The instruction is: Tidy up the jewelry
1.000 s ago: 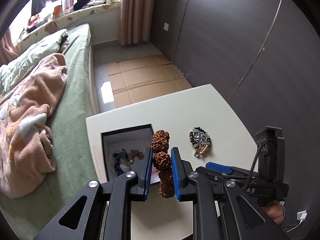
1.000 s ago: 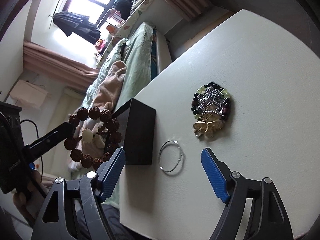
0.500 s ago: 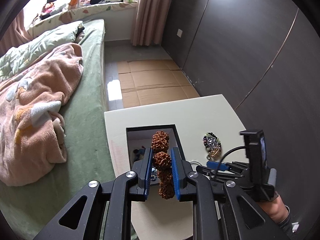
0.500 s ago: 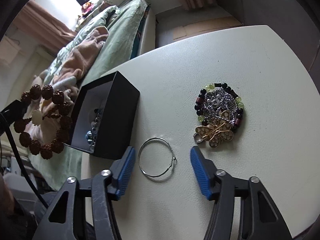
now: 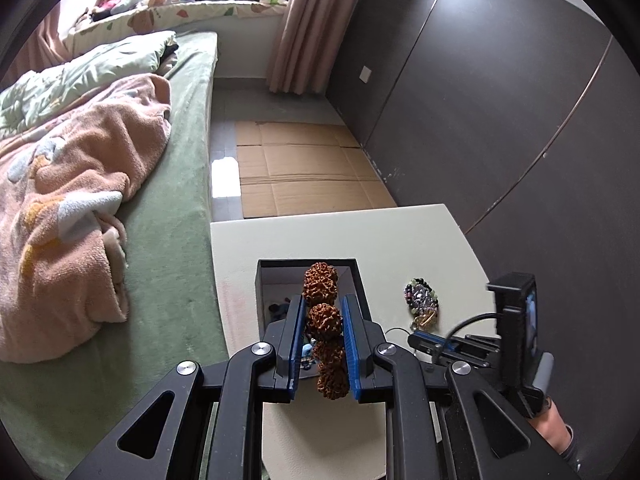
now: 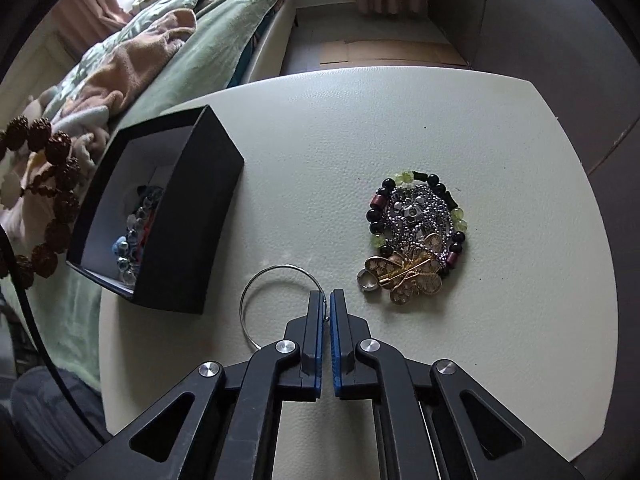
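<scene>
A string of rough brown beads hangs between the pads of my left gripper, which is shut on it above the open black box. From the right wrist view the same beads hang at the far left, beside the box, which holds blue and clear beads. My right gripper is down on the white table, shut on the right edge of a thin silver hoop. A heap of bead strings, chain and a gold butterfly piece lies just right of it.
A green bed with a pink blanket runs along the table's left side. Flattened cardboard covers the floor beyond the table. A dark wall panel stands to the right. A person's forearm shows at lower right.
My right gripper's jaws have gone from wide apart to shut on the silver hoop, and the gripper has swung upright. My left gripper carried the brown beads over the box.
</scene>
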